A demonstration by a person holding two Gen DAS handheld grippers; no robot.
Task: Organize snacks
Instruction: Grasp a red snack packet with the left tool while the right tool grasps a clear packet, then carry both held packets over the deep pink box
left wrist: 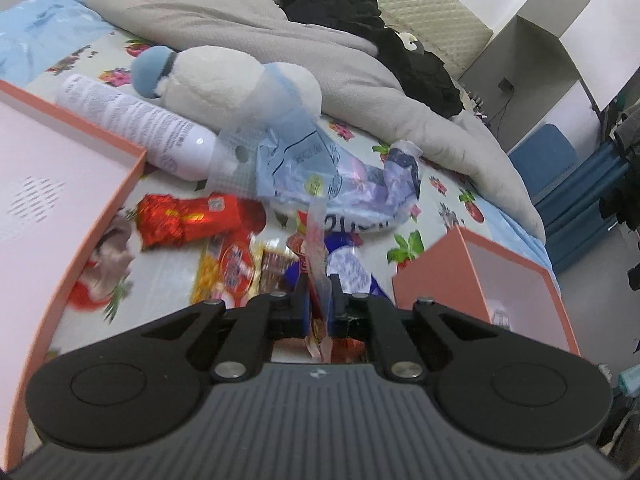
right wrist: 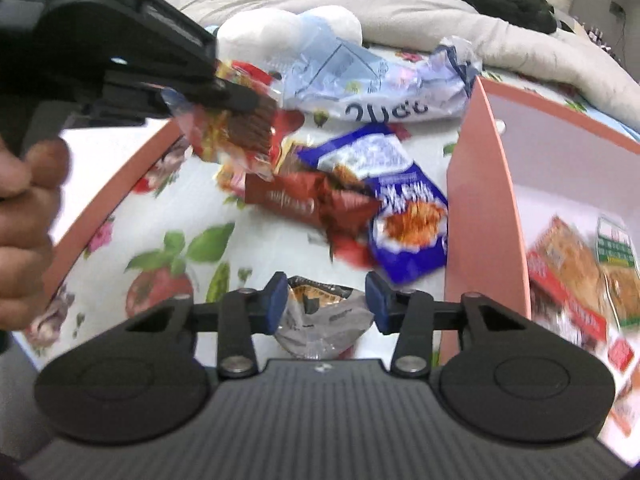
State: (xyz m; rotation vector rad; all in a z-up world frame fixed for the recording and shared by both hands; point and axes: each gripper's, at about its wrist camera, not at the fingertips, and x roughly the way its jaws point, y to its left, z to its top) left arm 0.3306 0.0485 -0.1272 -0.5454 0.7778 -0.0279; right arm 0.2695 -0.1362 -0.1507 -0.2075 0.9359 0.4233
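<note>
Snack packets lie scattered on the flowered bed sheet (right wrist: pixel 132 208) between two pink boxes; the right box (right wrist: pixel 488 208) already contains several packets. Left hand-held gripper (left wrist: pixel 320 292) is closed tight on a thin red-and-clear wrapper (left wrist: pixel 318 240), pinched along its flat edge; in the right wrist view the same packet (right wrist: pixel 236 132) hangs off the sheet. Right hand-held gripper (right wrist: pixel 326 300) is partly open with a crumpled silver-grey packet (right wrist: pixel 320 320) between its blue pads (right wrist: pixel 276 300); blur hides whether the pads press on it. Judgement: packets are light, soft and crinkly, film likely slippery, contents possibly brittle. Best hold looks like the sealed seam or a flat end, not the filled middle. Blue packet (right wrist: pixel 408 220) and brown packet (right wrist: pixel 288 196) remain loose beside the right box.
</note>
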